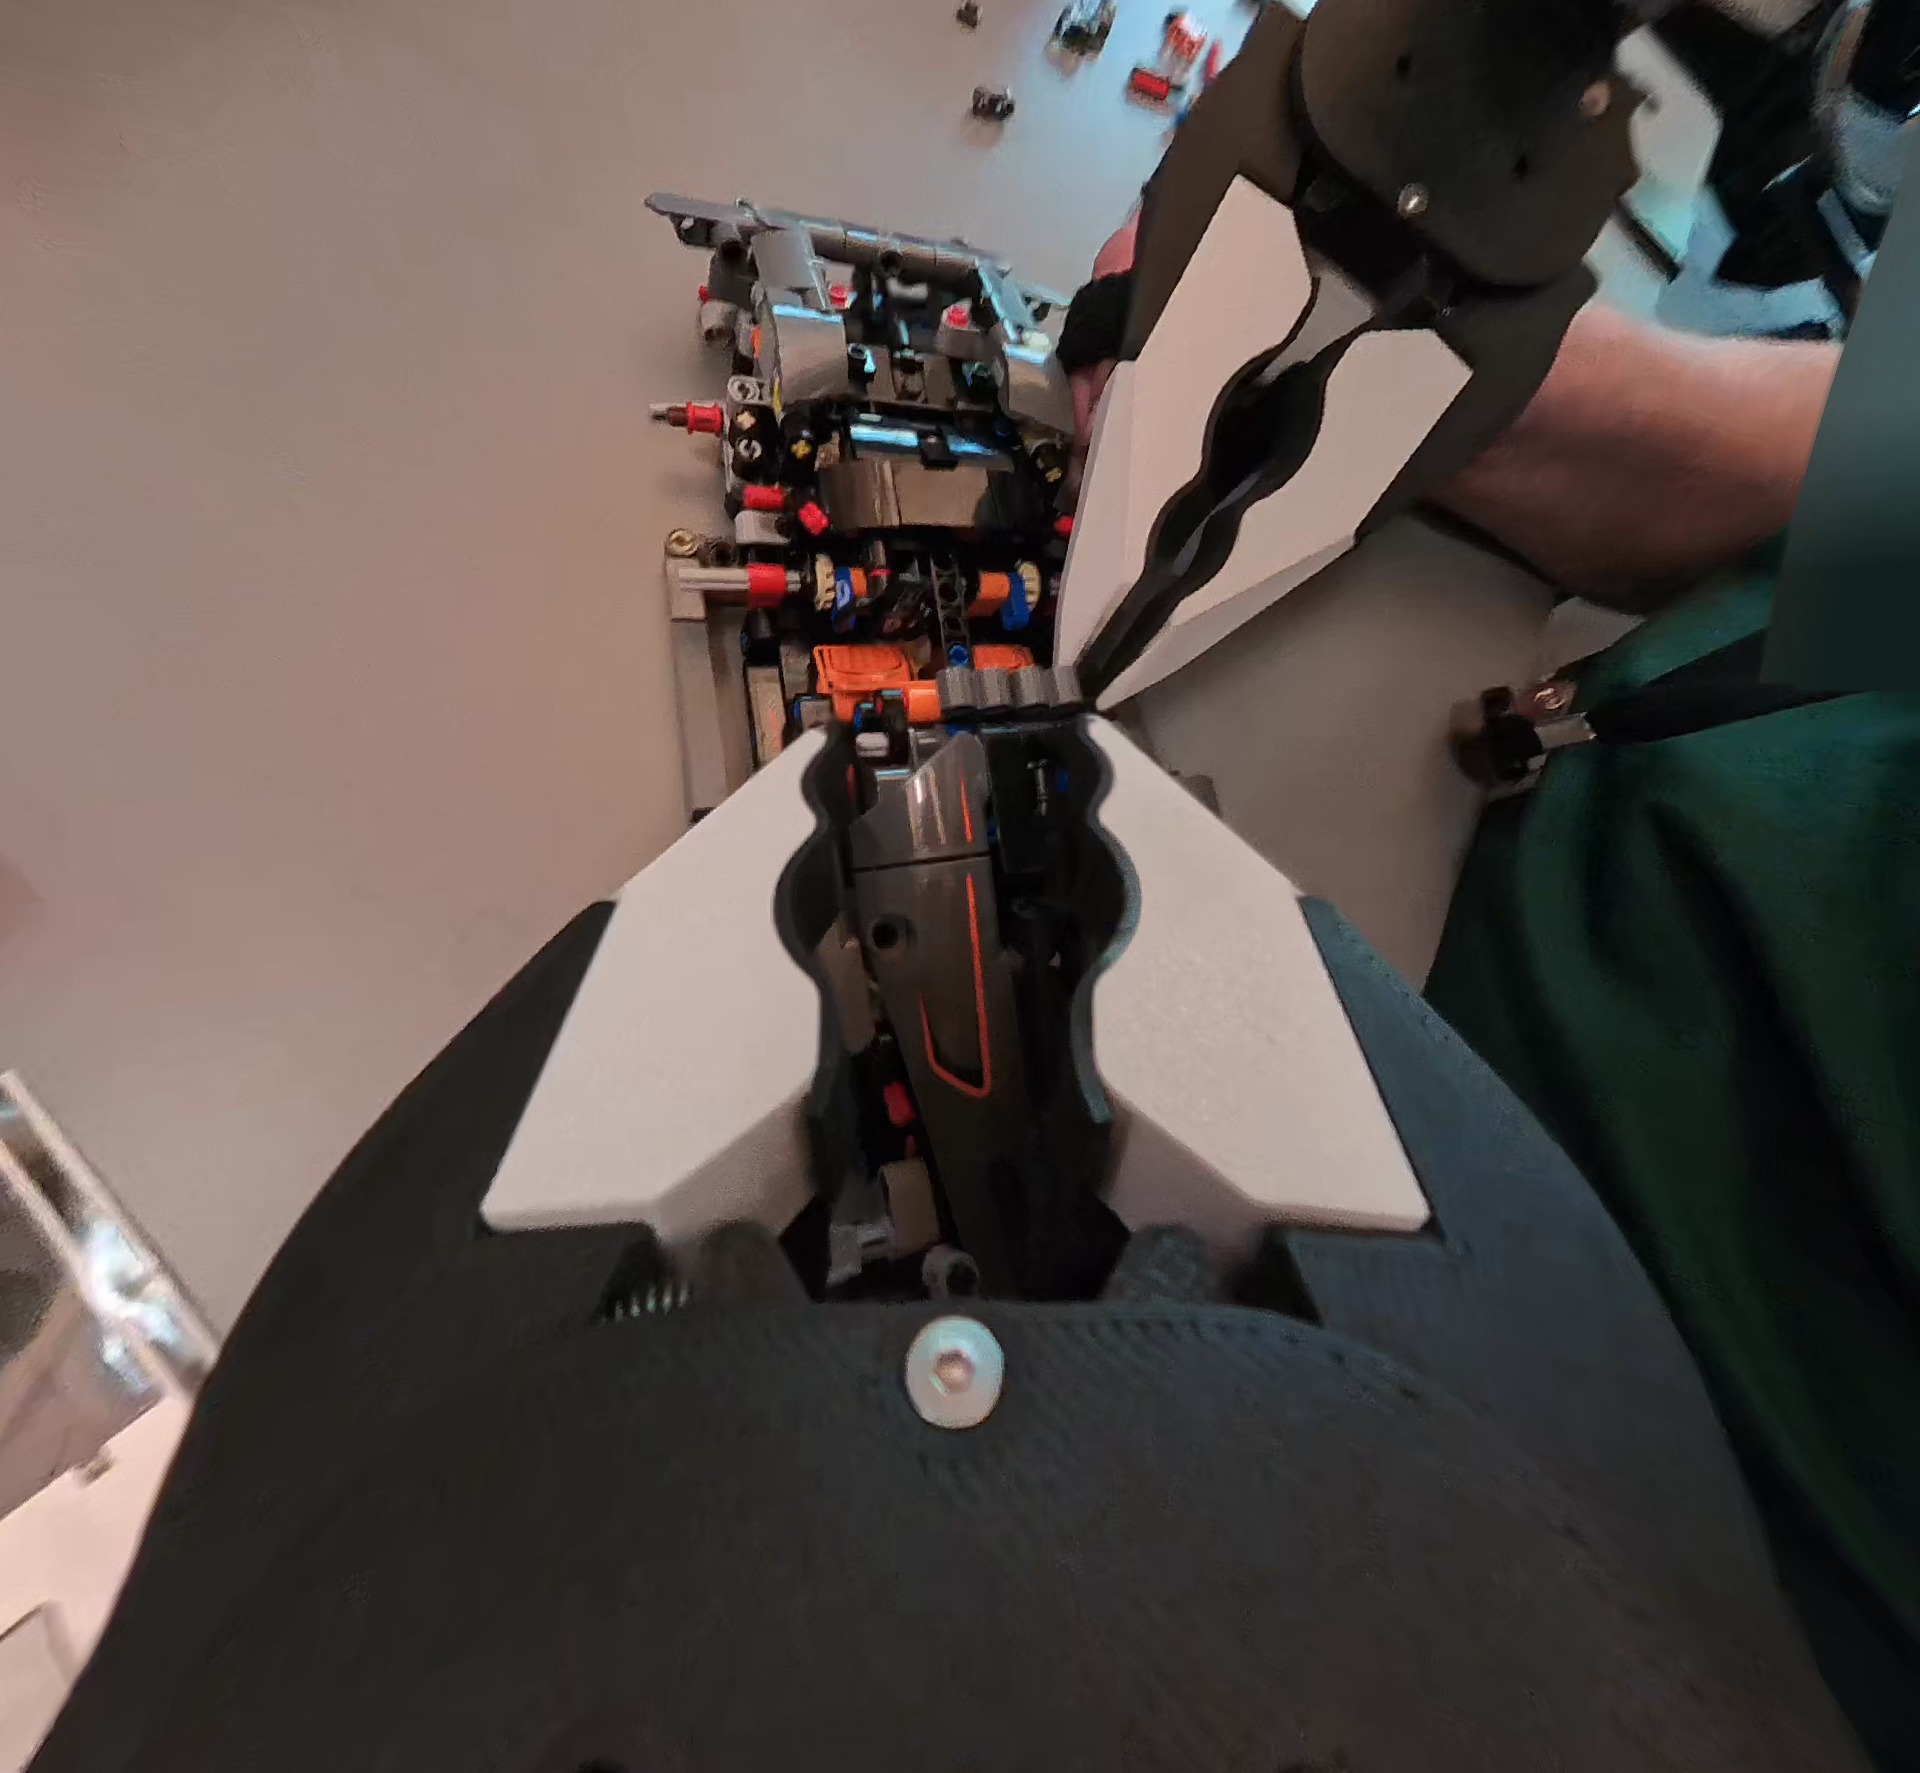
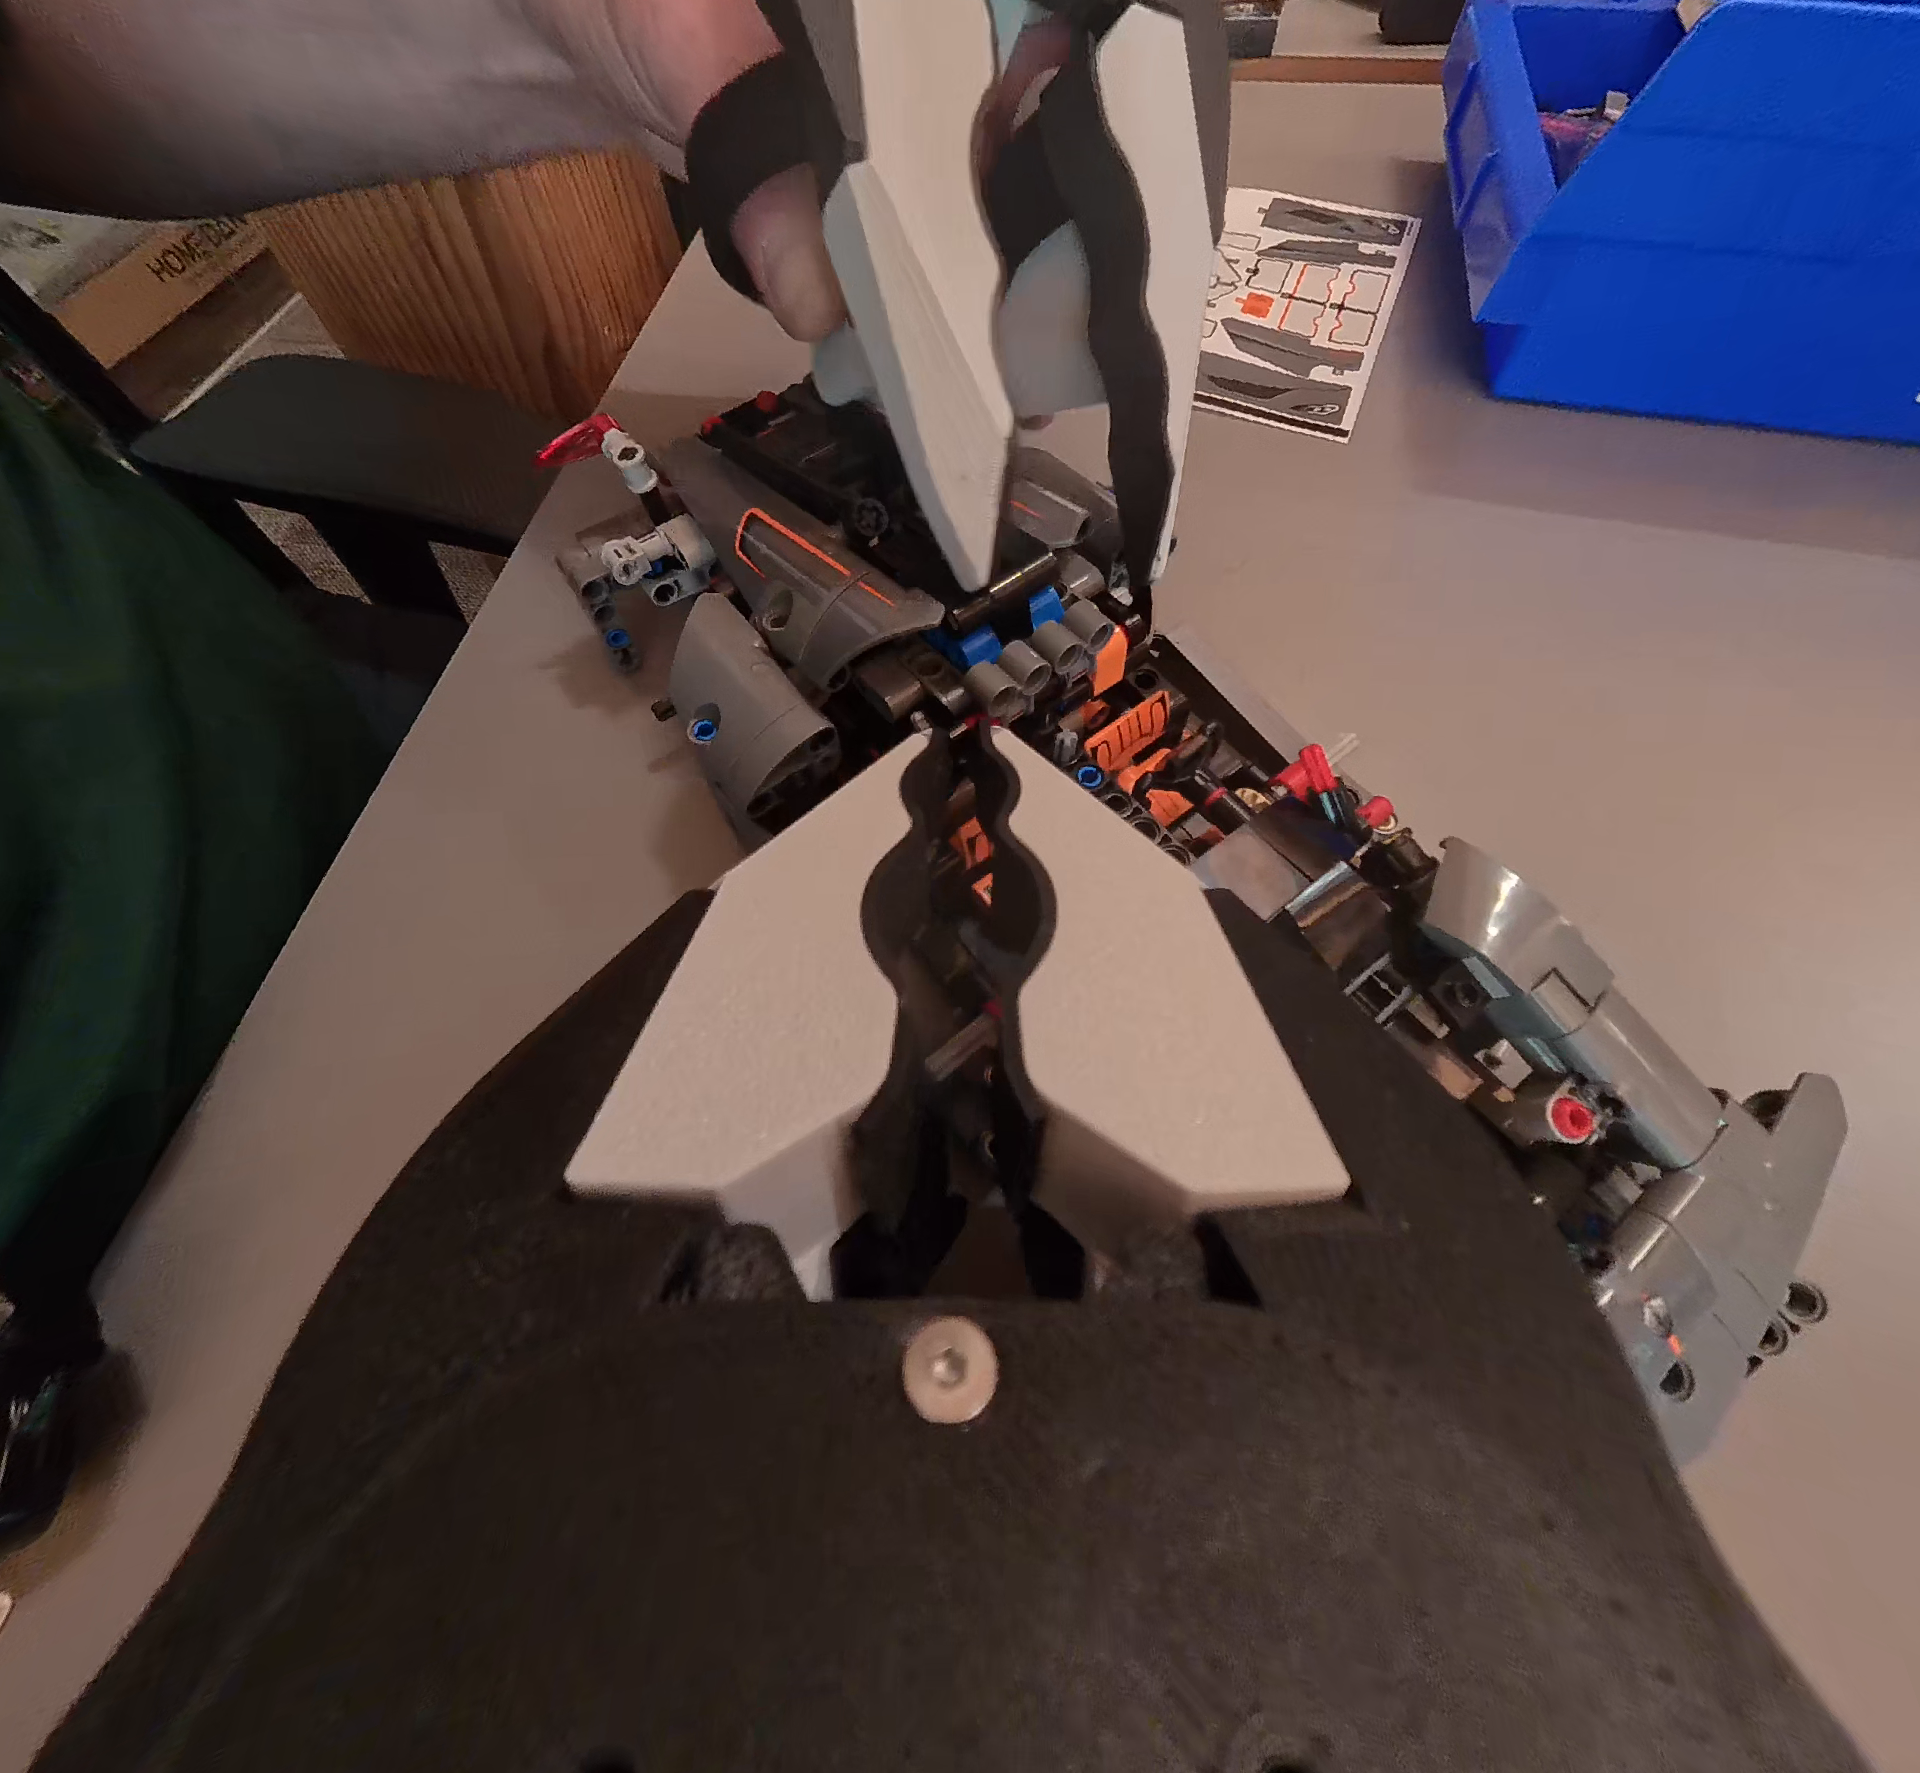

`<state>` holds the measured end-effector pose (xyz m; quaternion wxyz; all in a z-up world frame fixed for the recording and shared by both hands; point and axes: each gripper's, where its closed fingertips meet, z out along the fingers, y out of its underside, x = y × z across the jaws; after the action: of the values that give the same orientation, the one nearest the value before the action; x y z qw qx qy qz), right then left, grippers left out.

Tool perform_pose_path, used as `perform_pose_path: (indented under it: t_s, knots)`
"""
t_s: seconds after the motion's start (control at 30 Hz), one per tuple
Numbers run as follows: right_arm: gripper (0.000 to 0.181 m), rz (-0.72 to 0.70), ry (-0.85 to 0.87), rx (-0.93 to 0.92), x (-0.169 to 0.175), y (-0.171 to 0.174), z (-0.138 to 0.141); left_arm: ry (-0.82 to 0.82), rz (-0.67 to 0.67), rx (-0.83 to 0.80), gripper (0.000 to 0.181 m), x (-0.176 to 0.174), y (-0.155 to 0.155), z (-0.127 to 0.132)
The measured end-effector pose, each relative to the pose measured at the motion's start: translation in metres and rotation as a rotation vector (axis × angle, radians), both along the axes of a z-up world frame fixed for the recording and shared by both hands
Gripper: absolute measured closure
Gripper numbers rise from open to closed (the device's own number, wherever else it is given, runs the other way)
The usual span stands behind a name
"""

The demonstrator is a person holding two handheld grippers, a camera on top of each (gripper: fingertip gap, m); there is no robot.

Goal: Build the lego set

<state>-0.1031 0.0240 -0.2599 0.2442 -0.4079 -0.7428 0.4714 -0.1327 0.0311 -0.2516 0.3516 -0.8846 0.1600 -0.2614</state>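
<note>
Lego car (image 1: 894, 476) lay flat on the grey table (image 1: 312, 476), near its edge. Left gripper (image 1: 956, 736) straddled the dark body panel (image 1: 935, 944), fingers parted around the chassis; whether they actually pinched it couldn't be told. Right gripper (image 2: 961, 736) was clenched, tips touching the grey connector row (image 2: 1039, 663) mid-car. Likely seating that piece: brace the chassis with the left, push square, avoid levering the orange part (image 2: 1127, 736) beside it.

Both claws crowd the lego car's (image 2: 1039, 674) middle; bare table (image 1: 312, 476) lies open beside it, blue bins (image 2: 1704, 165) well apart
</note>
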Motion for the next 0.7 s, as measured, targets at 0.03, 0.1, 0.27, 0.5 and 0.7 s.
perform_pose_path:
  t_s: [0.03, 0.1, 0.27, 0.5, 0.7]
  knots:
    - [0.179, -0.003, 0.001, 0.001, 0.0, 0.0, 0.0, 0.03, 0.006, -0.015, 0.138, -0.002, 0.0, -0.001]
    - [0.179, -0.008, 0.002, 0.003, -0.001, 0.0, 0.0, 0.05, -0.005, -0.052, 0.138, 0.0, -0.002, 0.0]
    - [0.179, -0.014, 0.001, 0.008, -0.002, 0.0, 0.0, 0.136, -0.026, -0.16, 0.124, 0.007, -0.007, -0.007]
    - [0.179, -0.023, -0.003, 0.014, -0.003, 0.0, 0.0, 0.193, -0.01, -0.237, 0.126, 0.008, -0.008, -0.008]
    - [0.174, -0.022, 0.007, -0.004, -0.001, 0.002, 0.006, 0.283, 0.004, -0.233, 0.115, 0.007, -0.005, -0.01]
